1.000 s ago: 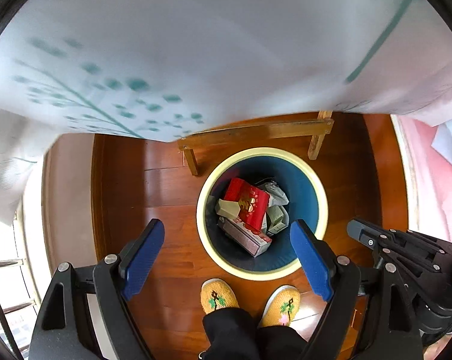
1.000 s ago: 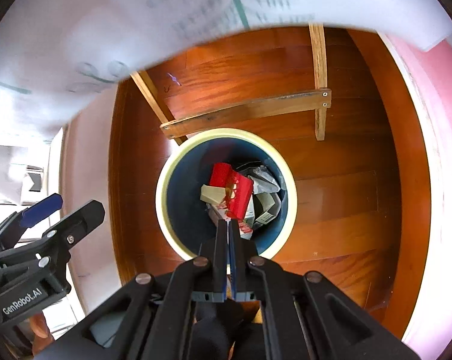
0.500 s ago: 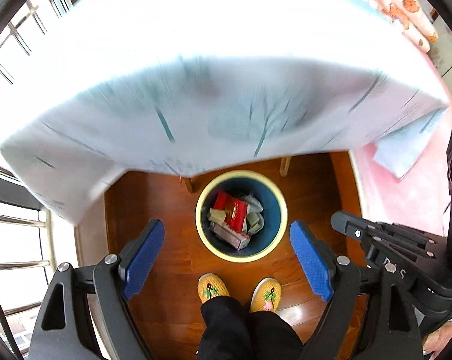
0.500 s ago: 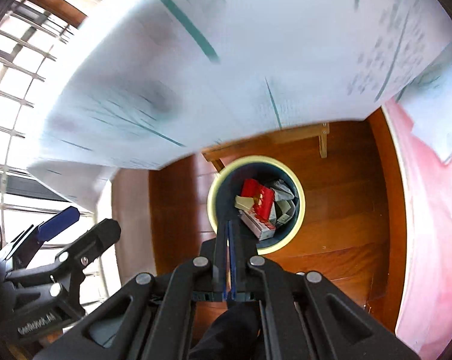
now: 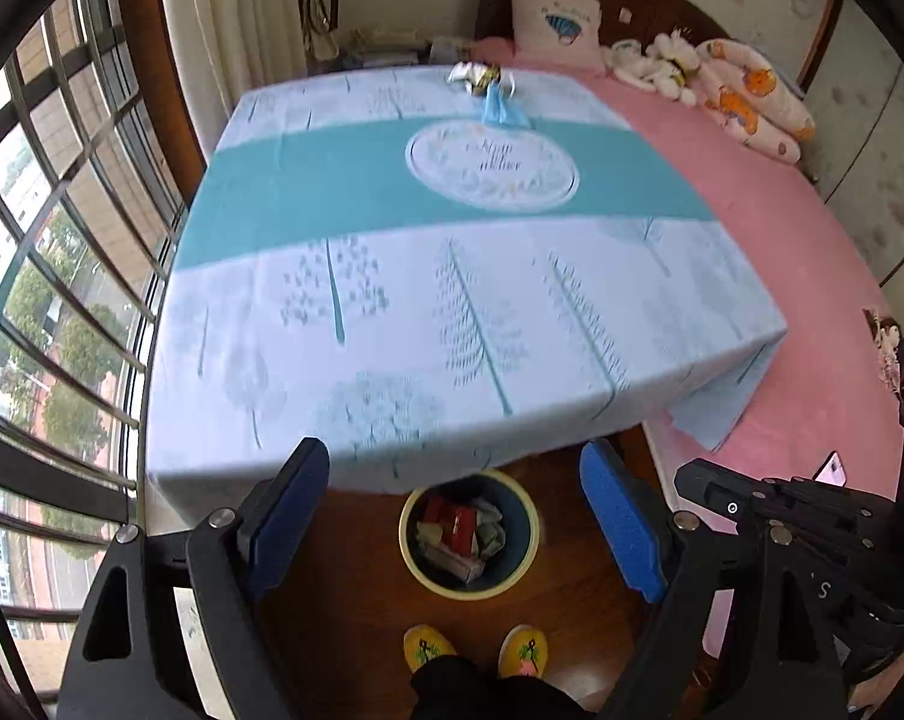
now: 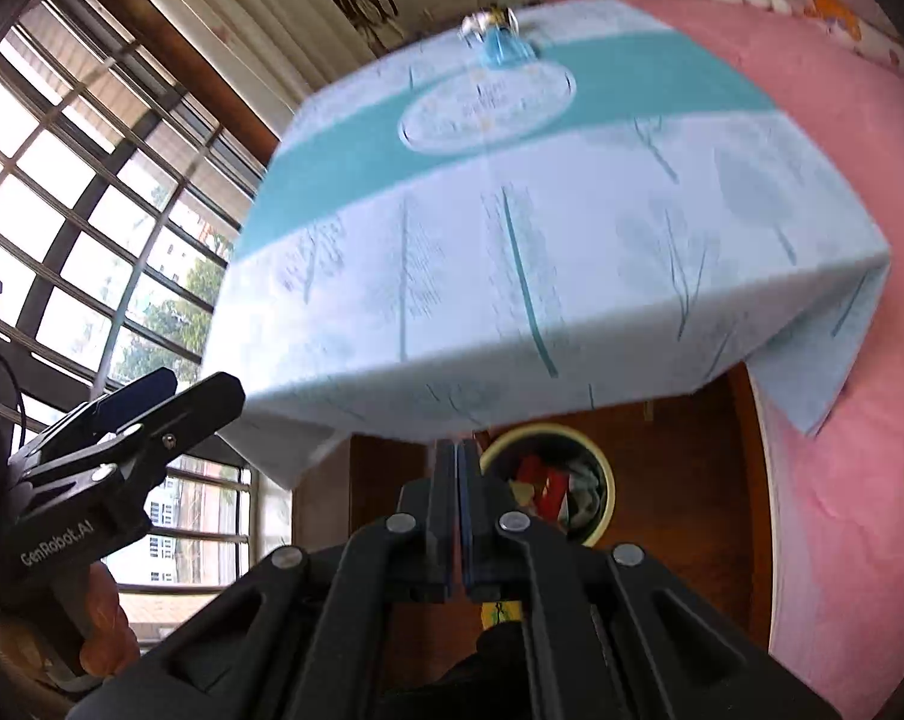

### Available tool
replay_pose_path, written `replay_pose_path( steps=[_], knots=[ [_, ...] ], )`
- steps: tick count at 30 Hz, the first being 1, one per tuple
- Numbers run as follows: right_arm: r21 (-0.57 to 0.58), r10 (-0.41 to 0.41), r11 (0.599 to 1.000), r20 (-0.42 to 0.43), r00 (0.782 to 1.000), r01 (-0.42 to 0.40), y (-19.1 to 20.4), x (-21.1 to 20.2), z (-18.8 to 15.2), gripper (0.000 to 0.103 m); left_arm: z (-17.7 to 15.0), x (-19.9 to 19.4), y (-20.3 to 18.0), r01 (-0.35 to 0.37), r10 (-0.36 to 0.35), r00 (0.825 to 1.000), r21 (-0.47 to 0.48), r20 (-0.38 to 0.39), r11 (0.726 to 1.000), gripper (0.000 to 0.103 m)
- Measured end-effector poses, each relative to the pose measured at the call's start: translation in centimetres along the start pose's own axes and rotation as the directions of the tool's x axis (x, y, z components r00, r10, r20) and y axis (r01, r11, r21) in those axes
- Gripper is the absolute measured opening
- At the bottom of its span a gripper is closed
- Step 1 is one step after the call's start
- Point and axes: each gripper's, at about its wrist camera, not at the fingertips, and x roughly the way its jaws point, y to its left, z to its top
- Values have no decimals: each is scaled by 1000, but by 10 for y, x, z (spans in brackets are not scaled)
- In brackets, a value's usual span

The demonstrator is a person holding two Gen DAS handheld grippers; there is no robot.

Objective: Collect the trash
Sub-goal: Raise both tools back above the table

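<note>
In the left wrist view, the left gripper (image 5: 454, 516) is hanging above the floor with its two blue fingers (image 5: 287, 504) standing wide apart. Nothing is sitting between them. It is pointing down at the bin (image 5: 526, 564), which is standing on the wooden floor just past the near edge of the table (image 5: 392, 324). The bin is holding boxes and wrappers, so some trash is already put away. Two yellow slippers (image 5: 428, 648) are showing below the bin, so the person is standing right by it. A little pile of trash (image 5: 481, 81) is lying at the far edge of the table, near the middle of that side. It is looking like a shiny wrapper and something blue. The open fingers are probably ready to pick it up.

In the right wrist view, the right gripper (image 6: 456, 462) is pointing down too, and its fingers are pressed together with nothing in them. The bin (image 6: 607, 480) is peeking out just under the near edge of the table (image 6: 571, 276). The trash (image 6: 496, 36) is lying far away at the far edge. The left gripper (image 6: 134, 402) is showing at the left side.
</note>
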Motion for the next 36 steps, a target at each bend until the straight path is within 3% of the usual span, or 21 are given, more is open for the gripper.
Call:
replay_pose_path(
  steps=[8,14,17,24,26,28,36],
  knots=[
    [-11,-36,999,148,988,38,31,-38,41,1,49,-35,9,23,-28,993,43,111,999,85],
    [-10,-53,998,233,971,57,42,-55,65,18,78,-53,21,1,-5,987,28,162,1000,85],
    [-19,-50,998,245,968,57,48,-56,78,18,90,-54,27,-1,0,986,9,167,1000,85],
    [-64,-26,997,249,968,43,52,-46,113,20,115,-42,34,-33,36,985,-16,168,999,86],
    [-78,-11,996,238,971,31,50,-38,126,21,124,-33,36,-49,54,986,-31,158,998,96],
    [-95,5,995,226,974,17,46,-28,141,22,134,-24,37,-71,78,985,-49,155,996,97],
    [-180,52,983,110,993,-32,16,26,216,23,189,32,33,-165,178,981,-150,77,975,98]
  ],
)
